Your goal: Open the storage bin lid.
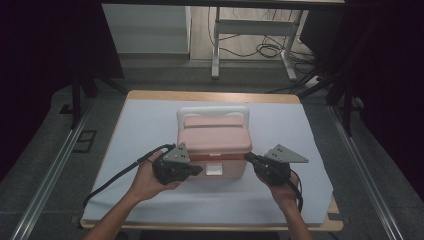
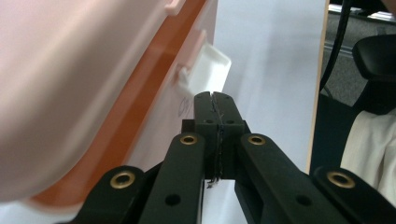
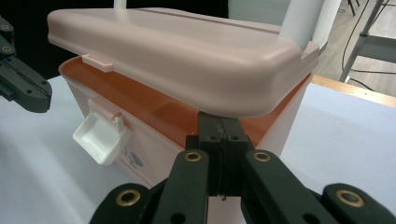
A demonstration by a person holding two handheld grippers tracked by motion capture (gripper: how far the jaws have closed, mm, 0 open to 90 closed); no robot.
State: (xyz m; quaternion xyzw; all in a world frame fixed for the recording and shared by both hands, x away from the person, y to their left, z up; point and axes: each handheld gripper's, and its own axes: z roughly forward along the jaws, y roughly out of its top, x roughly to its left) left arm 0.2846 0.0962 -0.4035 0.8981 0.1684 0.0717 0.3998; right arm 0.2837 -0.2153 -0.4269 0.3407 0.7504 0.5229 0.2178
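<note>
I stand at the worktop [image 1: 150, 125] with a pink storage box [image 1: 214, 150] in front of me, sitting near the middle of the white mat, its white carry handle [image 1: 212, 111] folded toward the far side. My left gripper [image 1: 192, 170] is at the box's near left corner and my right gripper [image 1: 252, 160] at its near right corner, both with jaws clenched flat on nothing. In the right gripper view the white latch [image 3: 99, 137] on the front wall hangs flipped down and open, and the lid [image 3: 187, 51] sits slightly raised above the orange rim [image 3: 154, 109], so I judge the box is already unlatched and the step in hand is lifting the lid. My right jaws point just under the lid's overhanging corner; whether they touch it I cannot tell. In the left gripper view my left jaws aim along the front wall, their tips close beside the latch [image 2: 205, 70]. The next move, as I read it, calls for getting one closed jaw tip under the lid's edge and levering it up toward the hinge at the back, while the other gripper steadies the body so the light box does not slide or tip on the mat.
</note>
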